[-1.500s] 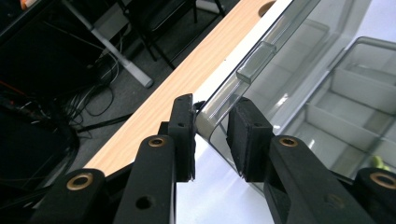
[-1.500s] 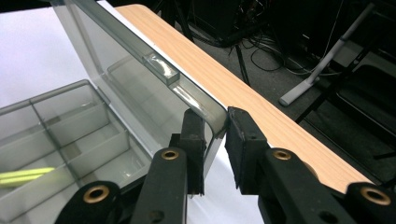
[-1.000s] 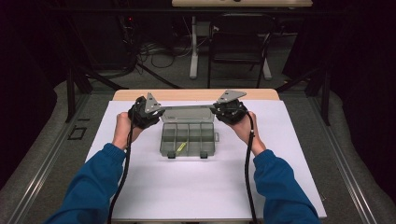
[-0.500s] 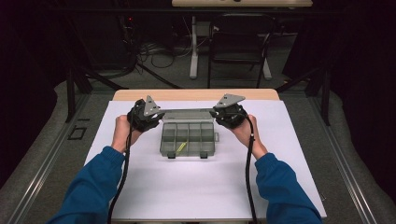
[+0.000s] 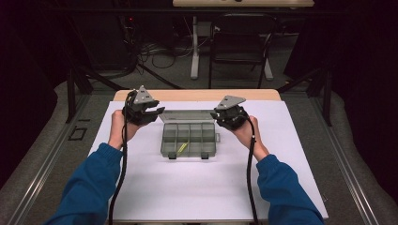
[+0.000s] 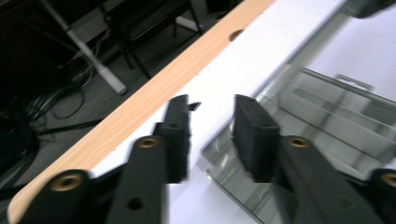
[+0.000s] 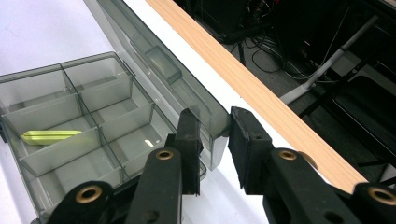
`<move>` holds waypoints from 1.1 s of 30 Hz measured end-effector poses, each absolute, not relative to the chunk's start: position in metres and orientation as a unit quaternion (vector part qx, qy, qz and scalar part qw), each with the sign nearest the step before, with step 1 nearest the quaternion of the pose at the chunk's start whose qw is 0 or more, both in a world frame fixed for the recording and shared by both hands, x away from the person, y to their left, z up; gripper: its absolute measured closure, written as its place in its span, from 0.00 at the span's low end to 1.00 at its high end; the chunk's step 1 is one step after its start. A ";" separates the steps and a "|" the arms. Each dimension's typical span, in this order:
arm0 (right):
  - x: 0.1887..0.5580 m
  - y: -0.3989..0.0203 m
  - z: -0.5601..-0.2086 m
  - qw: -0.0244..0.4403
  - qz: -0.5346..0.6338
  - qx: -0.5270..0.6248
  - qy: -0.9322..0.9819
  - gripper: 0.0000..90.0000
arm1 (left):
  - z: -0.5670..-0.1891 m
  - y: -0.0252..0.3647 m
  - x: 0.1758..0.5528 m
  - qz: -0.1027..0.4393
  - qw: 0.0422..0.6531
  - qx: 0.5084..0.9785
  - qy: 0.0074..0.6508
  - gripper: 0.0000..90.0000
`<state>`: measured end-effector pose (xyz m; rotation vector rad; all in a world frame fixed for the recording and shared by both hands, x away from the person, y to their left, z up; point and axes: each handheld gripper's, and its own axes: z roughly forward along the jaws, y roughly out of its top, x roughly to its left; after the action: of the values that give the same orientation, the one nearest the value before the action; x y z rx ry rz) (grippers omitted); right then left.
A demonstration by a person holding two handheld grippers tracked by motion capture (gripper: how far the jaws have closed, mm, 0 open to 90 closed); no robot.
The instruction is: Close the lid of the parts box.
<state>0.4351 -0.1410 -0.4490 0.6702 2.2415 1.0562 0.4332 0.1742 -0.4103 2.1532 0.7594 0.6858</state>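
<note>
left gripper [image 6: 210, 135] – jaws apart over lid [image 5: 187, 116] corner, holding nothing | right gripper [image 7: 215, 140] – jaws astride lid's other corner, grip unclear | organizer box [image 5: 188, 139] open

So it's a wooden table [image 5: 197, 95] with a big white sheet [image 5: 197, 187] covering most of it. Sitting right on that sheet is a smoky clear compartment box [image 5: 188, 138], lid open.
</note>
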 end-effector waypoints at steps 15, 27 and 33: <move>0.416 -0.146 -0.447 0.230 0.419 0.263 0.838 0.48 | -0.430 0.170 0.433 0.222 0.355 0.857 0.301 0.92; 0.401 -0.145 -0.437 0.230 0.438 0.253 0.832 0.57 | -0.439 0.171 0.422 0.208 0.357 0.862 0.293 0.97; 0.395 -0.141 -0.439 0.232 0.442 0.247 0.831 0.77 | -0.446 0.171 0.417 0.203 0.353 0.866 0.290 0.97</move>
<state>0.3951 -0.1408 -0.4387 0.6779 2.2826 1.2140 0.4169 0.1714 -0.4464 2.2393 0.7510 0.5241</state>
